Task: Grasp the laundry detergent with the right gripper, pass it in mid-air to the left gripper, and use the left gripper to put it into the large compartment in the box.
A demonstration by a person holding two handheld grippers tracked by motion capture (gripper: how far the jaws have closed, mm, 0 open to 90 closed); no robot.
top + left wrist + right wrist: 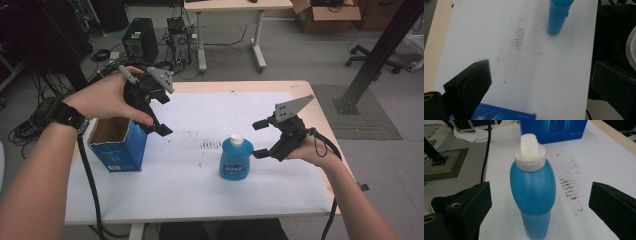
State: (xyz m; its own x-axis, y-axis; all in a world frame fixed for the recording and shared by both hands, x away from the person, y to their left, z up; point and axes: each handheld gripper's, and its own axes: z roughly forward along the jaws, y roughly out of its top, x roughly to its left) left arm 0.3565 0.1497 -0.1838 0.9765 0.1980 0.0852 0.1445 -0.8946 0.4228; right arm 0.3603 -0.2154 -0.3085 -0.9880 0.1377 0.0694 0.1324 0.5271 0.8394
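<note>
The blue bottle (236,159) stands upright on the white sheet (200,190) that covers the worktop (260,86), a little right of centre. Its white flip cap (530,151) is closed. A patch of brown smudges (210,145) marks the sheet just to the bottle's left.

The right gripper (260,139) is held level beside the bottle, on its right. Its jaws are spread wide and grip nothing. In the right gripper view the bottle sits between the two jaws with clear gaps on both sides, so there is no contact. The person's right hand (312,150) supports the tool from beneath, and its cable trails off the near right edge of the worktop.

The left gripper (156,112) is raised above the open blue carton (119,142), which stands at the left end of the sheet with its top flaps open. Its jaws are likewise parted and empty, angled down toward the sheet. In the left gripper view the carton's printed face lies at the bottom edge, and the bottle is well apart at the top. The left hand (107,97) wears a dark wristwatch (67,116).
</note>
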